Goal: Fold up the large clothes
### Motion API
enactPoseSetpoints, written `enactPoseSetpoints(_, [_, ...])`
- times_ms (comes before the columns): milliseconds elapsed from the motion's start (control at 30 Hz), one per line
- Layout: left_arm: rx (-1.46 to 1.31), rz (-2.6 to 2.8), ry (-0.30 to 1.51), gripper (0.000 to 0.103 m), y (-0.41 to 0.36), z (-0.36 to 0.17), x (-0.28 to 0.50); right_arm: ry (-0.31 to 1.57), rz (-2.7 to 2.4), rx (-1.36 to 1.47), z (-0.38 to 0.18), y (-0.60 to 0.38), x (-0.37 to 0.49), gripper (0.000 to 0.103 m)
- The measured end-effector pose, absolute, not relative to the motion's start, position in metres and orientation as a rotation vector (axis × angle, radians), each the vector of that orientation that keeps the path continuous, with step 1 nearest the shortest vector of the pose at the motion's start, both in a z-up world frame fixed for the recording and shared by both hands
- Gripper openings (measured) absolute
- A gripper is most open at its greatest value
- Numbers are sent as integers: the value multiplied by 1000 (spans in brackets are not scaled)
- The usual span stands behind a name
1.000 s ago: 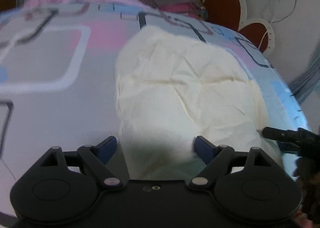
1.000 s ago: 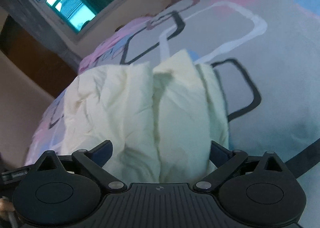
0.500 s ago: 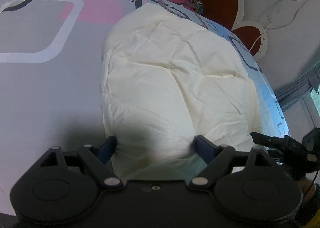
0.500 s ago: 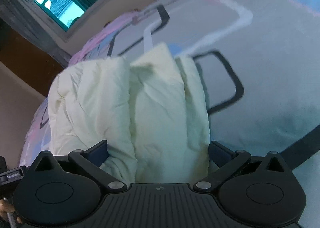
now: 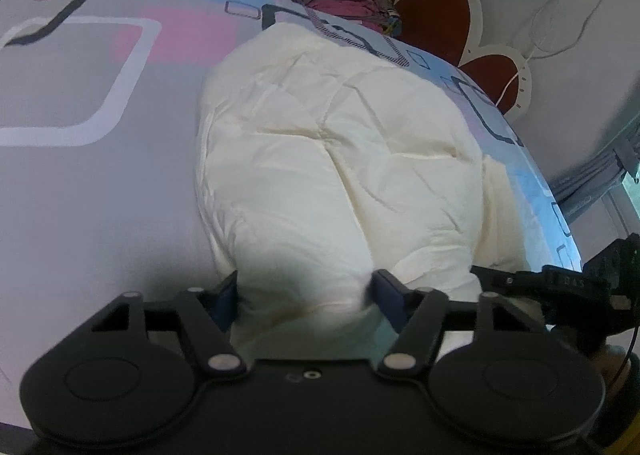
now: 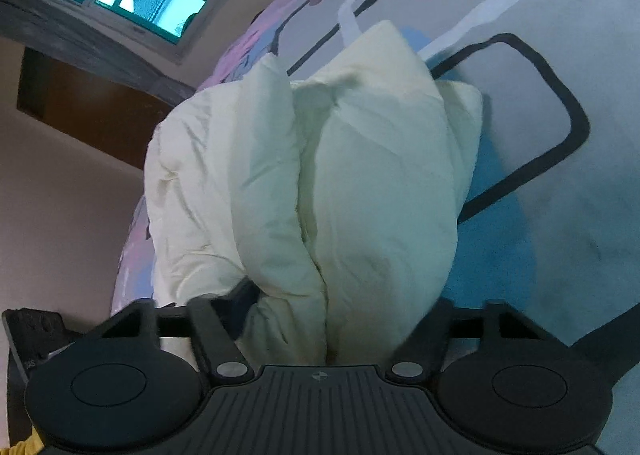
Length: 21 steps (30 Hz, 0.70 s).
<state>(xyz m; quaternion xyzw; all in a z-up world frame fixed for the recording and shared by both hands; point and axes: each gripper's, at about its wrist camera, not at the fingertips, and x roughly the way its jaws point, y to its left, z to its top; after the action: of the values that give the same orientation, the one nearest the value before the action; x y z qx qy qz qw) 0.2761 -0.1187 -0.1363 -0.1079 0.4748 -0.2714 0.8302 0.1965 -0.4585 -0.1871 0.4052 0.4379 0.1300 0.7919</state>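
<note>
Left-wrist view only — headboard (image 5: 436, 23), wall cable (image 5: 560, 27)

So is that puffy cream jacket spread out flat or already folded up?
Folded, at least partly: the cream jacket lies bunched in thick layers with a deep crease between them on the bed cover.

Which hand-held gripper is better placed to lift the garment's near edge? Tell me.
Neither clearly, so use both. The left hand-held gripper and the right hand-held gripper are each closing with the near edge of the puffy cream quilted garment bunched between the jaws, on the patterned bedspread.
</note>
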Motion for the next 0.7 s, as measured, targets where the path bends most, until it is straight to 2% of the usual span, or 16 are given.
enactPoseSetpoints(67, [-226,-574,997,54,-116,-131,275,933,296,880,-182,-456,198,48])
enactPoseSetpoints(200, [-215,-547,956,45,-111,-115,272,901,344,905,-173,-448,201,43])
enactPoseSetpoints(433, [-202,-485,897,40,-78,-87,280,866,432,891,-156,-408,232,41])
enactPoseSetpoints(700, [-223,-407,826,39,3,-71,302,843,518,866,-144,-312,289,40])
